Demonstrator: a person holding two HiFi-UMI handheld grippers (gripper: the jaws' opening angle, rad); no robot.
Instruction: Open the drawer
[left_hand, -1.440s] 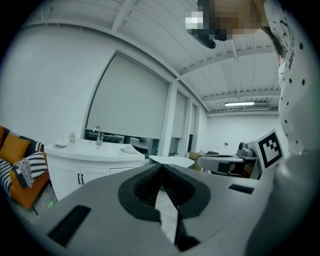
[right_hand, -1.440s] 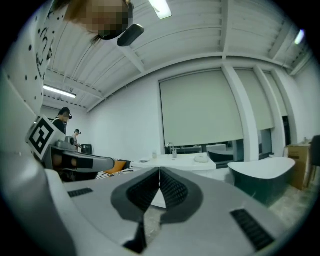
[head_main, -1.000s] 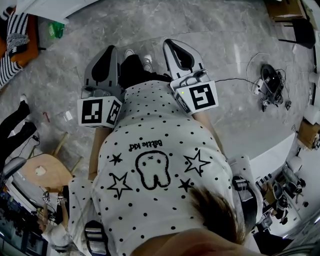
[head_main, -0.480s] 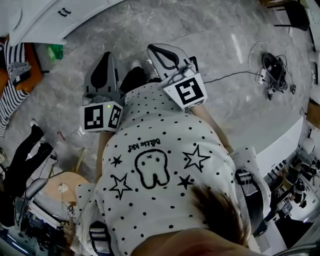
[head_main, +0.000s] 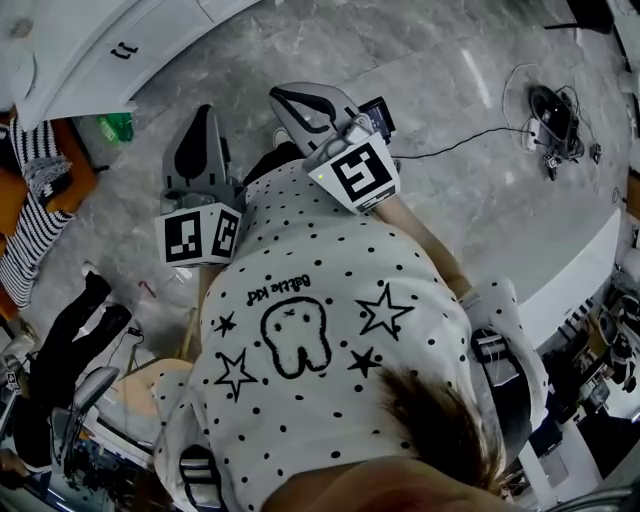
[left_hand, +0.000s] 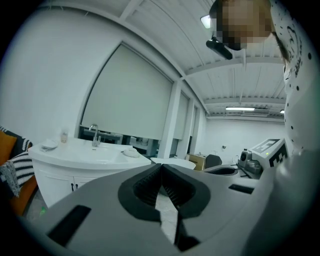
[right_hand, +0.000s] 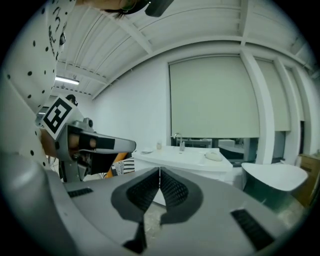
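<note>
A white vanity cabinet (head_main: 150, 40) with small dark handles (head_main: 122, 48) stands at the top left of the head view, some way from both grippers. In the left gripper view the vanity (left_hand: 80, 165) carries a basin and tap, and its front handles (left_hand: 74, 186) show low on the left. In the right gripper view the vanity (right_hand: 187, 161) lies straight ahead. My left gripper (head_main: 207, 108) is shut and empty, its jaws (left_hand: 161, 167) meeting at the tip. My right gripper (head_main: 279, 96) is also shut and empty (right_hand: 159, 172). Both are held out over the grey marble floor.
An orange chair with striped cloth (head_main: 30, 200) and a green object (head_main: 115, 128) sit left of the grippers. Another person's dark legs (head_main: 75, 335) stand at the lower left. Cables and devices (head_main: 555, 110) lie at the upper right, by a white curved counter (head_main: 590, 270).
Both grippers have travelled across the floor toward the white cabinet, which now fills more of the top left. The right gripper has swung leftward. Both stay shut.
</note>
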